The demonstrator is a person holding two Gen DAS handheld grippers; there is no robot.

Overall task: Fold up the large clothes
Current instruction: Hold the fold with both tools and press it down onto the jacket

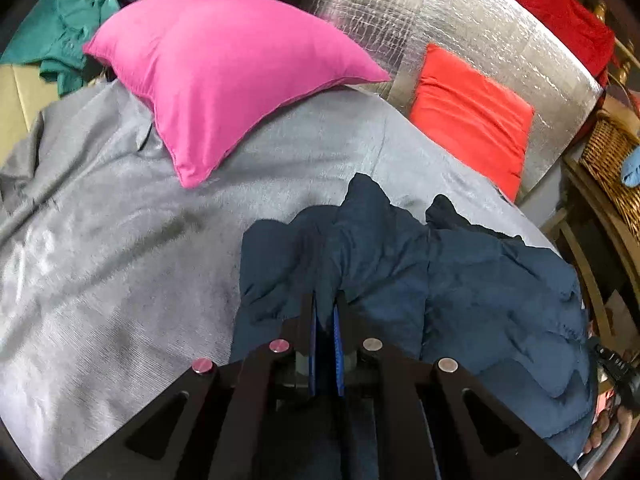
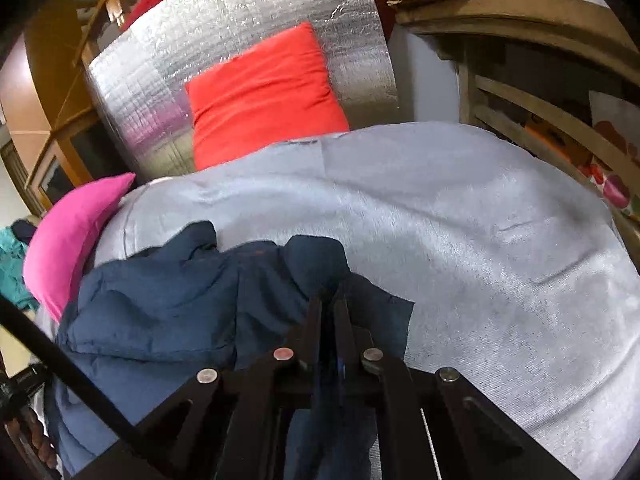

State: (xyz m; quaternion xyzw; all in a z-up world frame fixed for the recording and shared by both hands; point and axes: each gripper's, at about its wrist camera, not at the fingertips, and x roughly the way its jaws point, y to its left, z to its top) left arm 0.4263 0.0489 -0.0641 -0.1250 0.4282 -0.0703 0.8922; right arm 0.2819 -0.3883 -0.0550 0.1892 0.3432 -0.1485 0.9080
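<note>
Navy garment lies bunched on the near part of the grey bed cover, with a pink pillow beyond it to the left and an orange-red cushion leaning on the silver quilted board at the far side.

Gripper state. The left gripper is closed on a raised fold of the navy garment; dark fabric sits between its blue-lined pads. The right gripper is likewise closed on the cloth, pinching a ridge near the garment's right edge, as the right wrist view shows. The two pinch points sit apart along the near side of the garment.

Step in hand, as judged: lift and spread the garment before the first fold.

Procedure:
1. Keep both grips firm. The fabric looks soft and thick, so a pinch on a single thin layer may slip.
2. Raise both grippers together, at the same height, so that the cloth hangs free and the bunching drops out.
3. Draw the grippers apart until the held edge runs straight between them.
4. Lay the garment flat on the bare grey cover to the right, well away from the pink pillow.

Caution. Whether each gripper holds a true corner or only a mid-cloth fold cannot be told from these views. If the cloth hangs unevenly once raised, set it down and re-grip nearer the edge.
</note>
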